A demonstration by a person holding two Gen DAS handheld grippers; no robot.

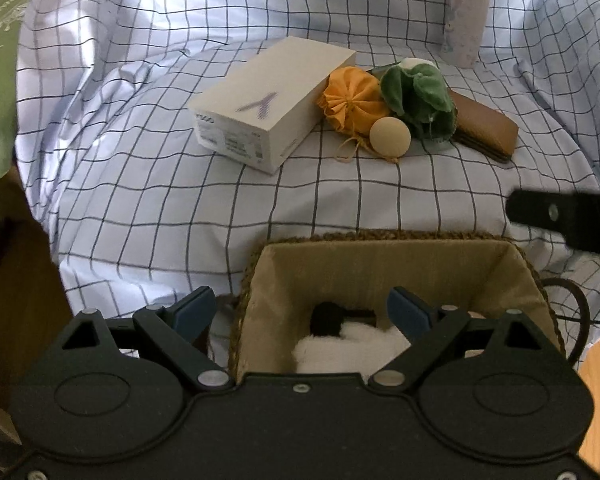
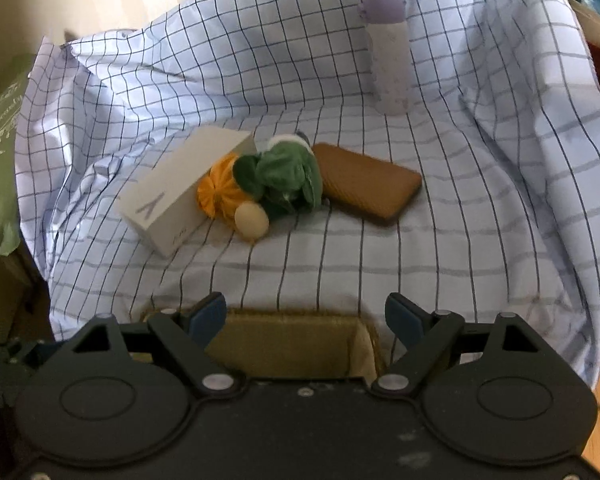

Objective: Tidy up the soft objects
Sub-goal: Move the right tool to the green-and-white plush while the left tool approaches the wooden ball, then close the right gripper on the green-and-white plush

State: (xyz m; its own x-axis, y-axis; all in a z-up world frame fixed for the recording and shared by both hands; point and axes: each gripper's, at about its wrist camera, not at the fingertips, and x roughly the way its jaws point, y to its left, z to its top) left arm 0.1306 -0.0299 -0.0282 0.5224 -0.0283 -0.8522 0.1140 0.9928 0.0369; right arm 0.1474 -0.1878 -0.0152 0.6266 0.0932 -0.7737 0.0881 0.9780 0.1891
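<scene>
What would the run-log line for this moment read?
left gripper: open, over basket | right gripper: open, empty | in basket: white plush | on cloth: orange pouch, green plush, ball

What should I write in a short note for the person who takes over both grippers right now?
Left gripper: open, empty, over the basket.
Right gripper: open, empty, above the basket's far edge.
Done: a white fluffy thing lies in the basket.
Left: orange pouch, green plush, beige ball, all by the white box on the checked cloth.
</scene>
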